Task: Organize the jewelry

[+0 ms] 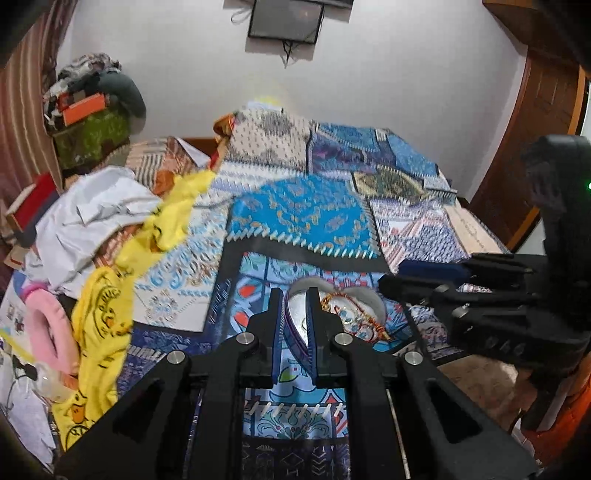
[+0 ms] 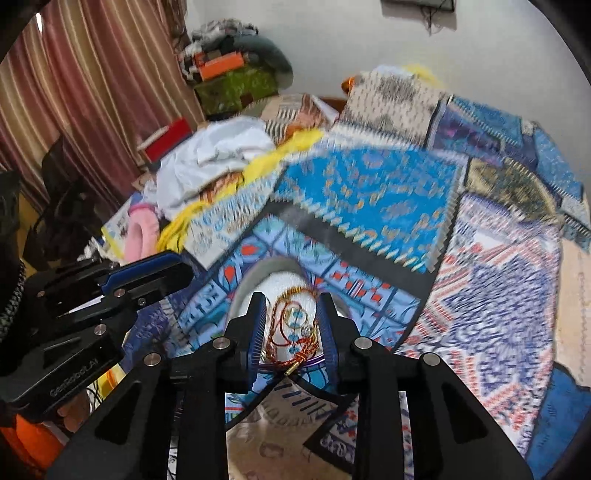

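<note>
A heart-shaped jewellery box with a grey fuzzy rim and pale lining [image 2: 273, 275] lies open on the bed, on the near part of a blue patchwork bedspread with orange and white patterns [image 1: 303, 210]. Inside it sits a tangle of red-gold cord necklaces with round pendants [image 2: 295, 325], one gold end hanging over the near rim.

The left tool [image 1: 294, 332] is narrowed onto the box's left edge, its blue pads pressing either side of the purple-trimmed rim. The right tool [image 2: 293, 328] hangs just over the box with its fingers set moderately apart on either side of the jewellery; whether they touch it cannot be told.

Further out on the bed lie a crumpled white cloth [image 1: 92, 214], a yellow printed garment [image 1: 107, 321] and a pink plush ring [image 1: 44, 325], all left of the box. Behind them stand striped curtains [image 2: 74, 92] and a pile of boxes and clothes [image 1: 92, 107]. A dark framed screen [image 1: 284, 18] hangs on the white wall, and a wooden door [image 1: 546, 110] is at the right.
</note>
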The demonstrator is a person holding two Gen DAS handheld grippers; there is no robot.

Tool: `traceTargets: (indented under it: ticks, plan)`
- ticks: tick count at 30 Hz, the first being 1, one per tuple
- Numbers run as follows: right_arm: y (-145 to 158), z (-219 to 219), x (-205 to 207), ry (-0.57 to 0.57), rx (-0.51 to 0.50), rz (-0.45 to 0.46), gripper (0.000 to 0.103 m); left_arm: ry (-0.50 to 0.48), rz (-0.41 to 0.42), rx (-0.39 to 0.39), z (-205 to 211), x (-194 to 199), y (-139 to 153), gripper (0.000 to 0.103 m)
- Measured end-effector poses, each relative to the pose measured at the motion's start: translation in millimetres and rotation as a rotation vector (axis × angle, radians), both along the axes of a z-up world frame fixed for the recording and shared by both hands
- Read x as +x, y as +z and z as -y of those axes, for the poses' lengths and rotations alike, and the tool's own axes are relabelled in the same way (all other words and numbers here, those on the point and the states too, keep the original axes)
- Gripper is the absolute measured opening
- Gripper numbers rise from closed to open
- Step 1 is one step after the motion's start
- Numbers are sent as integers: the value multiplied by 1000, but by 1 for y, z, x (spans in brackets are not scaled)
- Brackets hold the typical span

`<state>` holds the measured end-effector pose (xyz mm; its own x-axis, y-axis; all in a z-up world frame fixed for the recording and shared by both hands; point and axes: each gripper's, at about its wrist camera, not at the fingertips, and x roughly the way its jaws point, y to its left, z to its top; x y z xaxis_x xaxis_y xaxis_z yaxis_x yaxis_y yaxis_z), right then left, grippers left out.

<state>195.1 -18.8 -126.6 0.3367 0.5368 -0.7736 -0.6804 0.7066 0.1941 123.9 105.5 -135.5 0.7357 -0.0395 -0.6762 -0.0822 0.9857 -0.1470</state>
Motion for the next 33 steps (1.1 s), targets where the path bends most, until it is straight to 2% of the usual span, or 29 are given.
traceTargets:
  ticks: [9,12,14,15,16,18,22,26,33]
  plan:
    - [89,41,-50,-95,138,263,26,13,208,72,21,-45,76,13]
    - [120,60,-77,-132,207,363,26,25,298,93,30,-68,102,28]
    - [132,70,-91,-154,233,421,26,37,354,108,36,-84,117,49]
    - [141,77,-103,-173,251,463,27,47,381,120,40,-93,124,55]
    - [146,81,-110,-183,262,488,30,57,405,130,43,-101,130,62]
    - [155,89,-126,-209,282,538,40,74,451,148,48,-117,140,65]
    - [165,101,-156,-281,306,649,61,107,517,175,57,-141,154,90]
    - [170,105,-170,-327,303,711,86,129,559,198,63,-156,160,100]
    - [169,103,-175,-356,289,752,91,135,576,199,68,-169,161,101]
